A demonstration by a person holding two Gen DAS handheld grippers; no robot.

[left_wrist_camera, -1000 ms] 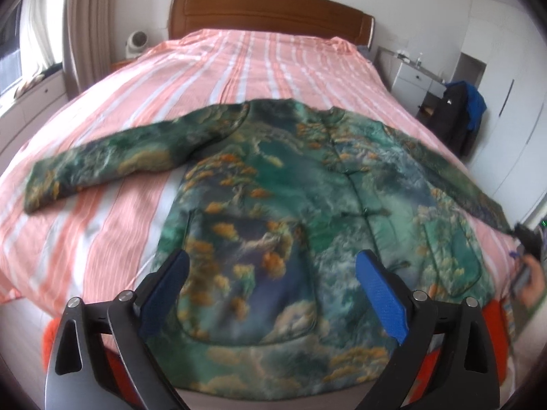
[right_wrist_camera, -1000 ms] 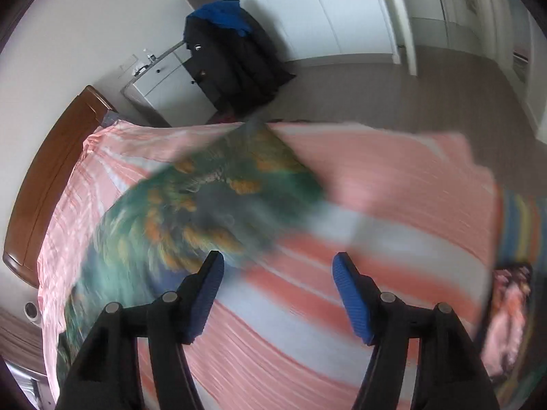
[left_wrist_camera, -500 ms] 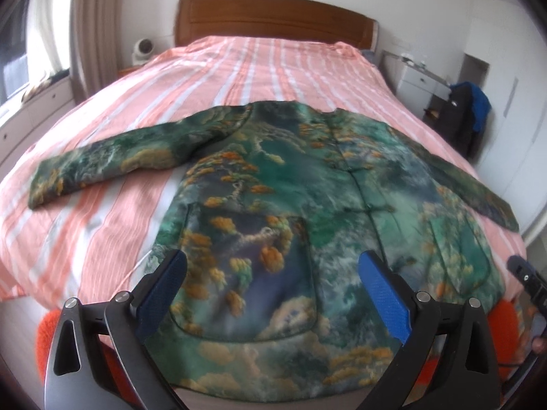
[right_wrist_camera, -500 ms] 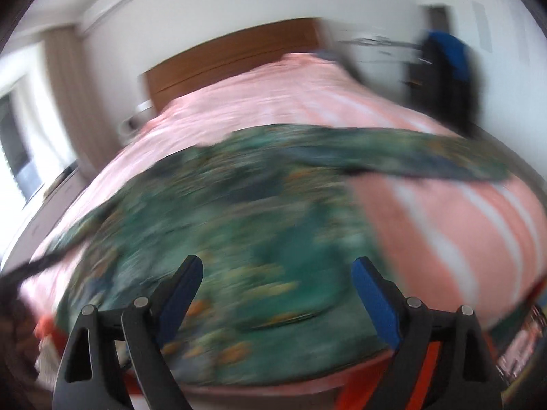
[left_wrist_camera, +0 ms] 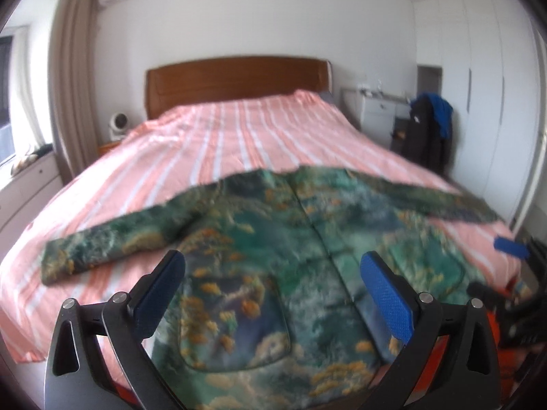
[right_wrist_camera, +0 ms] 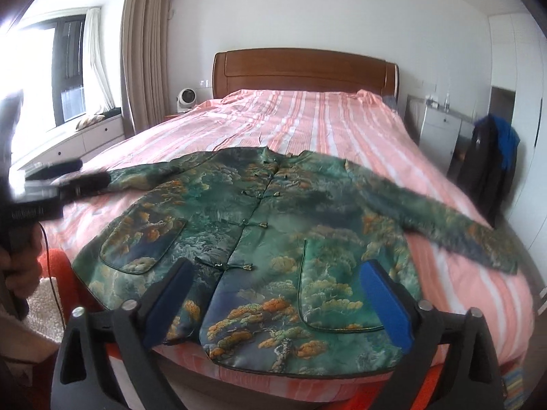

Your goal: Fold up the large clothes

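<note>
Right gripper (right_wrist_camera: 273, 304) opening, empty, above jacket (right_wrist_camera: 273, 218) hem

A green jacket (right_wrist_camera: 273, 225) lies flat on the pink striped bed (right_wrist_camera: 307, 119), both sleeves spread out. The right claw (right_wrist_camera: 277, 304) is opening above its bottom edge, with nothing between its jaws

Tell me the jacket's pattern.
Dark green jacket with orange-gold tree and cloud landscape print; sharpest in the right wrist view.

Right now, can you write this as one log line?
jacket: flat, unfolded on bed | left tool: open, empty | right tool: opening, empty
</note>
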